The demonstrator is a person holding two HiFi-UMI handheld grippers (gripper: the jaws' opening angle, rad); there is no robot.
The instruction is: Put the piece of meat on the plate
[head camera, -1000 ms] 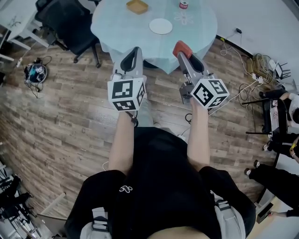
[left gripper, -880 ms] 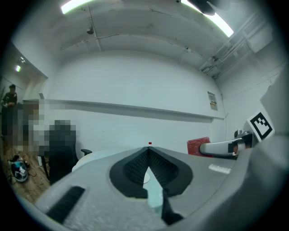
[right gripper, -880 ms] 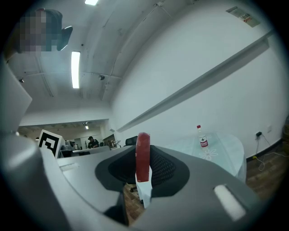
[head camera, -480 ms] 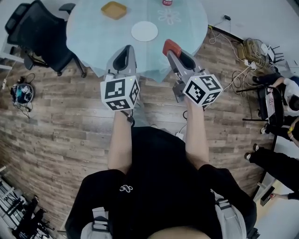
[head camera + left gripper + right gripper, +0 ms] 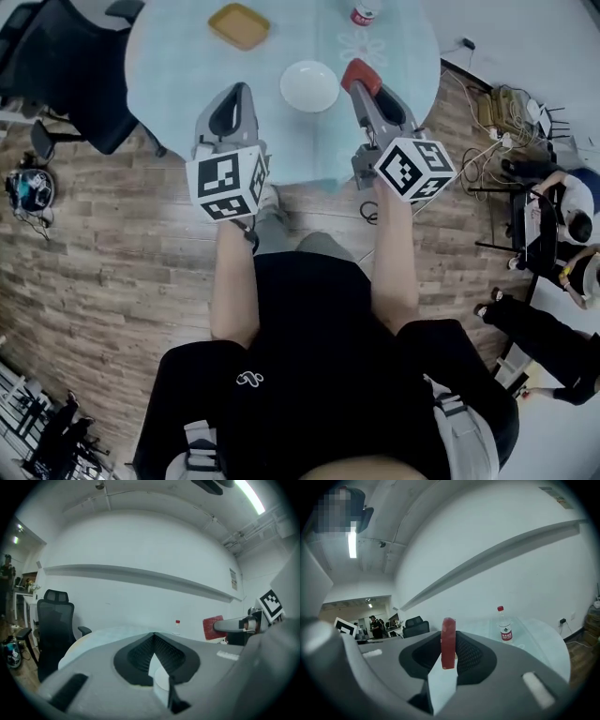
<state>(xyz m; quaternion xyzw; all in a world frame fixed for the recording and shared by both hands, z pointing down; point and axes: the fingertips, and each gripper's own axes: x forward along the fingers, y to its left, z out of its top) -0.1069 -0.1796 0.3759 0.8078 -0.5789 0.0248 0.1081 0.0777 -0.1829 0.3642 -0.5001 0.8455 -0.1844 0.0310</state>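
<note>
**Meat arrives at the table, plate now within reach**

Both tools have come forward over the last second. A moment ago they hung above bare wood floor, short of the round table (image 5: 178,56); now their tips stand over its near edge. The white plate (image 5: 309,85) has slid down the head view with them and sits between the two tools, level with their tips.

The right gripper (image 5: 366,86) is clamped on the piece of meat (image 5: 359,74), a red slab standing on edge between the jaws with its top poking past them (its own camera shows this plainly, the slab (image 5: 448,641) upright in a half-closed pinch). The meat is in the air, not on the plate. Seen from above, the plate lies at about nine o'clock of it, near but not beneath it.

The left gripper (image 5: 232,98) carries nothing: its jaws meet at the tips, and the plate lies at three o'clock of them.

Further back on the table are a yellow dish (image 5: 239,25) at eleven o'clock of the plate and a bottle (image 5: 363,13) at one o'clock, both well apart from it.

The walk-up looks finished, to my eye. What remains is a short sideways carry toward nine o'clock, a lowering onto the plate, then a release. Held on edge, the slab may topple as it is let go.
</note>
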